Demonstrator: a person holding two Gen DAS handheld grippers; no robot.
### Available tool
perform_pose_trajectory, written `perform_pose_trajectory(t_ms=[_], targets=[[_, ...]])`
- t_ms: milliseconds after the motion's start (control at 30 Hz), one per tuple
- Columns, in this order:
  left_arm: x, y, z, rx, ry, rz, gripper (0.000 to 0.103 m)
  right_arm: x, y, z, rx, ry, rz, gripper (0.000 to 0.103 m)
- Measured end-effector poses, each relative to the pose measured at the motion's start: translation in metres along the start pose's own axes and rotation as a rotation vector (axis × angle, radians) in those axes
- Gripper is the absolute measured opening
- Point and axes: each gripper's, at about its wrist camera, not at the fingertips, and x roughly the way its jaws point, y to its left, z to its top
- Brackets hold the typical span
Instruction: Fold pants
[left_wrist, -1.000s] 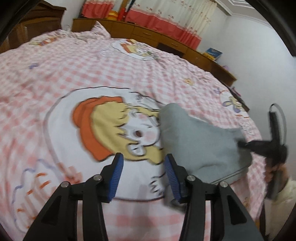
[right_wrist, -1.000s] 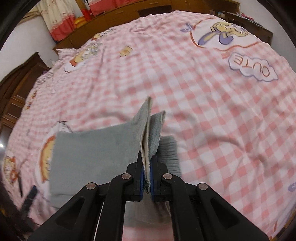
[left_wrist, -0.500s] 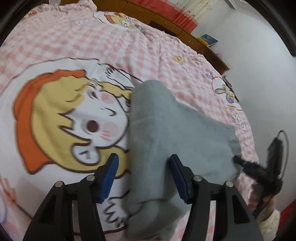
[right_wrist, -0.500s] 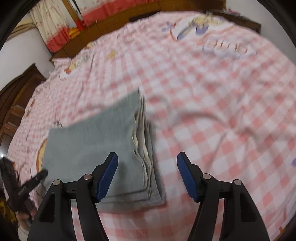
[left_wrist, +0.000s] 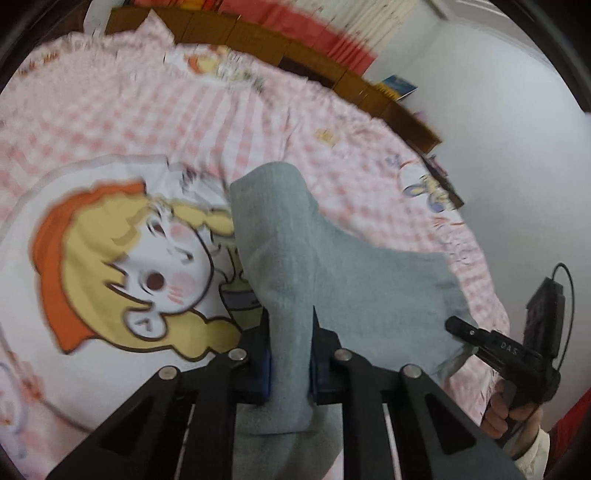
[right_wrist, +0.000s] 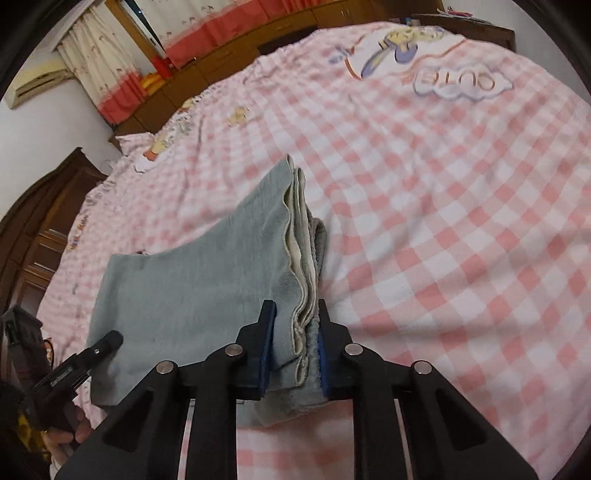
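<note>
Home bedroom — checked bedspread (right_wrist: 461, 229), curtains (right_wrist: 110, 55), wooden wardrobe (right_wrist: 33, 229).

Near end of the folded pants (left_wrist: 332, 280) hidden beneath the left tongs (left_wrist: 290, 354).

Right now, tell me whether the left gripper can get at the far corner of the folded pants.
Probably not as things stand. The left gripper has just closed on the near edge of the grey pants, so its fingers are occupied; it would have to let go first.
</note>
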Motion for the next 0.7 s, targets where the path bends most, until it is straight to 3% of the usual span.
perform_pose_trajectory(t_ms=[67, 267, 433, 533, 633, 700], targets=[[-0.026, -0.001, 0.004, 0.041, -0.041, 0.032, 0.014, -0.013, 0.011, -0.001, 0.005, -0.005, 0.086, 0.015], [-0.080, 0.028, 0.002, 0.001, -0.057, 0.101, 0.014, -0.028, 0.074, -0.017, -0.105, -0.006, 0.162, 0.015], [-0.110, 0.074, -0.017, -0.031, -0.058, 0.167, 0.014, -0.013, 0.114, -0.058, -0.202, 0.018, 0.193, 0.015], [-0.098, 0.101, -0.031, -0.036, -0.007, 0.217, 0.017, 0.011, 0.122, -0.082, -0.219, 0.062, 0.167, 0.016], [-0.083, 0.125, -0.049, -0.071, 0.048, 0.252, 0.026, 0.040, 0.123, -0.103, -0.274, 0.093, 0.044, 0.018], [-0.091, 0.137, -0.059, -0.102, 0.031, 0.231, 0.033, 0.052, 0.122, -0.110, -0.302, 0.109, -0.014, 0.029]])
